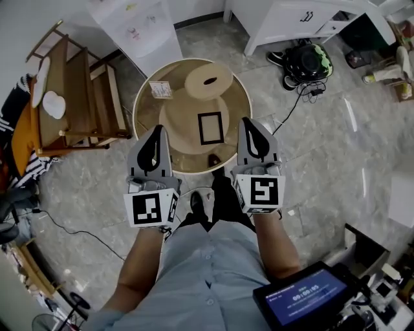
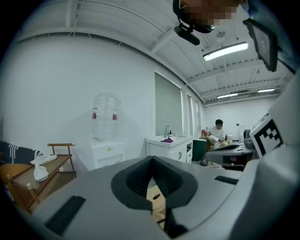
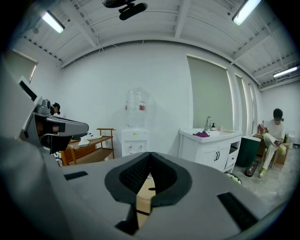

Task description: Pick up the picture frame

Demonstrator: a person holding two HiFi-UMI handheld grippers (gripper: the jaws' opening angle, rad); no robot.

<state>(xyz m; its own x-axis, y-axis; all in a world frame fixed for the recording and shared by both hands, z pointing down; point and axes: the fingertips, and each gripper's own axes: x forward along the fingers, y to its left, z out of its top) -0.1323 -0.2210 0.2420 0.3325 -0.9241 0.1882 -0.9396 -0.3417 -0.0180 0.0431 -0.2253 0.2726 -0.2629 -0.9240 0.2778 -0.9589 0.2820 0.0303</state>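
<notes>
A small black-edged picture frame point(image 1: 211, 127) lies flat on the round wooden table point(image 1: 145, 97), near its front edge. My left gripper point(image 1: 155, 130) hovers over the table's near-left rim, jaws shut, holding nothing. My right gripper point(image 1: 249, 123) hangs just right of the frame, also shut and empty. In the left gripper view point(image 2: 152, 161) and the right gripper view point(image 3: 150, 156) the jaws meet at their tips, with only a sliver of tan table showing through the gap below; the frame itself is hidden there.
A round wooden disc with a hole point(image 1: 208, 80) and a small card point(image 1: 160, 90) sit on the table's far half. A wooden shelf rack point(image 1: 74, 97) stands left, a white water dispenser point(image 1: 139, 26) behind, a white cabinet point(image 1: 304, 19) and a helmet point(image 1: 309, 61) at back right.
</notes>
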